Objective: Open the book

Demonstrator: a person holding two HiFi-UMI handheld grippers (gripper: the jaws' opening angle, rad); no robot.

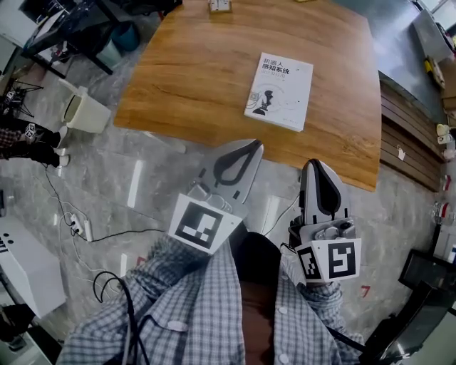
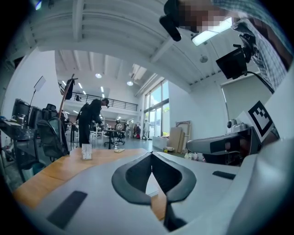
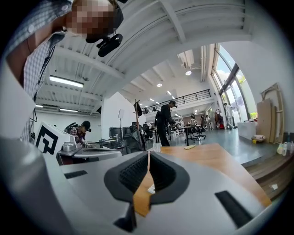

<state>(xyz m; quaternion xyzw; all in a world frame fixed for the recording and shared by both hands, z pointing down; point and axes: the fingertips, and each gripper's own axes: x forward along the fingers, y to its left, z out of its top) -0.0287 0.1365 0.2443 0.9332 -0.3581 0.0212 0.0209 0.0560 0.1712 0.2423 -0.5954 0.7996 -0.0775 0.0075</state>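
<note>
A closed white book (image 1: 279, 91) with a dark cover figure lies flat on the wooden table (image 1: 192, 78), towards its right side. Both grippers hang short of the table's near edge, over the floor, and point at the table. My left gripper (image 1: 252, 145) is shut with its tips touching and nothing between them; it sits below and slightly left of the book. My right gripper (image 1: 317, 165) is shut and empty too, below and right of the book. In the left gripper view the left gripper (image 2: 151, 156) shows closed tips, and the right gripper (image 3: 148, 154) does likewise in its own view.
A small white item (image 1: 219, 5) stands at the table's far edge. A white bin (image 1: 85, 112) sits on the floor left of the table, with a power strip and cables (image 1: 78, 227) nearer me. Wooden steps (image 1: 410, 135) run along the right. People stand far behind the table.
</note>
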